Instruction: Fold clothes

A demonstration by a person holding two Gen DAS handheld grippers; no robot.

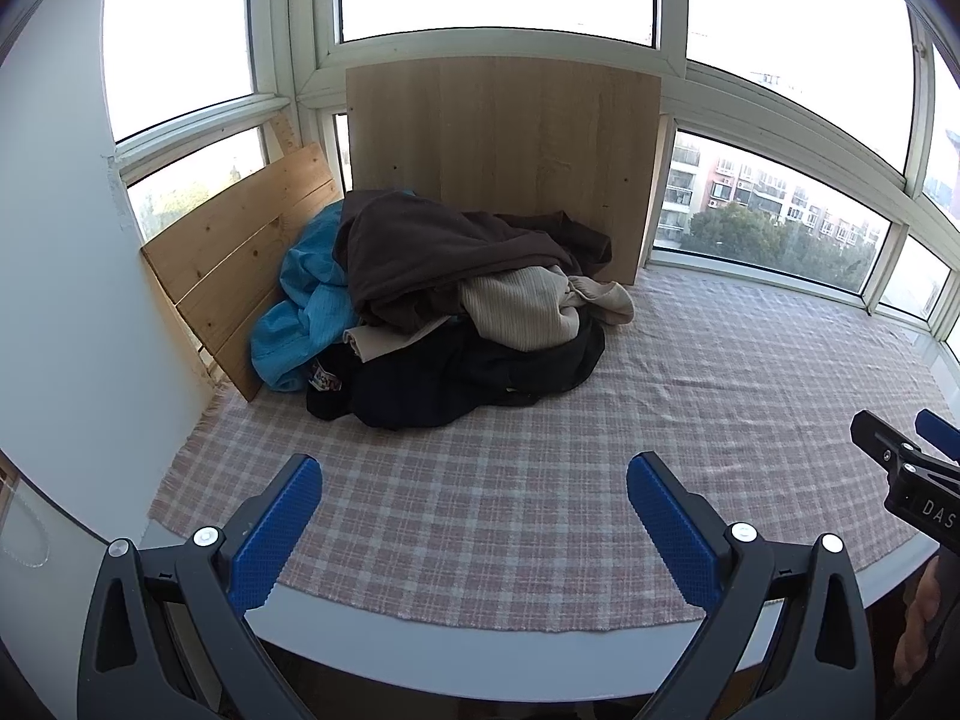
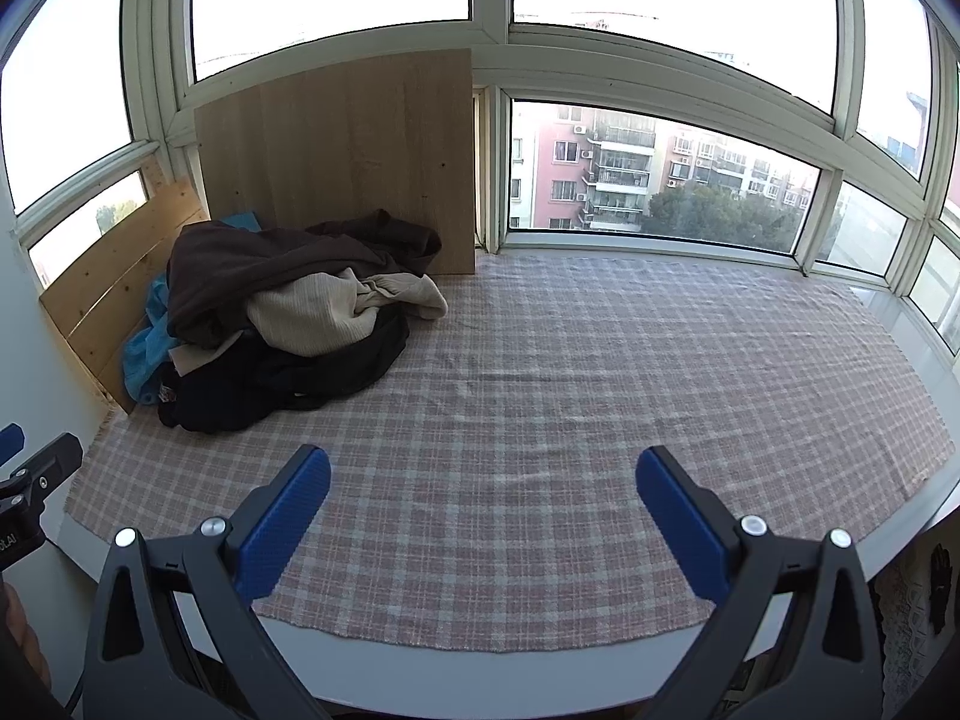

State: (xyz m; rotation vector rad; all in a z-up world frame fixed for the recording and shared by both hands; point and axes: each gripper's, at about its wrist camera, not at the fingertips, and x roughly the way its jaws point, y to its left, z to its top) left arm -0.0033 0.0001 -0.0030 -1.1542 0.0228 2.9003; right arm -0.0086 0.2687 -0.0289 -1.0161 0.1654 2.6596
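A heap of crumpled clothes (image 1: 444, 300) lies at the back left of a pink plaid cloth (image 1: 540, 480): a dark brown garment (image 1: 420, 246) on top, a beige knit (image 1: 516, 306), a black garment (image 1: 468, 378) underneath, and a bright blue one (image 1: 306, 312) at the left. The right wrist view shows the same heap (image 2: 288, 312) on the cloth (image 2: 570, 390). My left gripper (image 1: 474, 480) hovers open over the cloth's near edge, well short of the heap, nothing between its blue pads. My right gripper (image 2: 483, 474) is open too, empty, off to the heap's right.
Two wooden boards lean against the windows behind the heap, a large one (image 1: 504, 144) and a slatted one (image 1: 240, 264). A white wall (image 1: 54, 270) stands at the left. The white sill's curved front edge (image 1: 480, 654) lies below the cloth. Windows wrap around the back and right.
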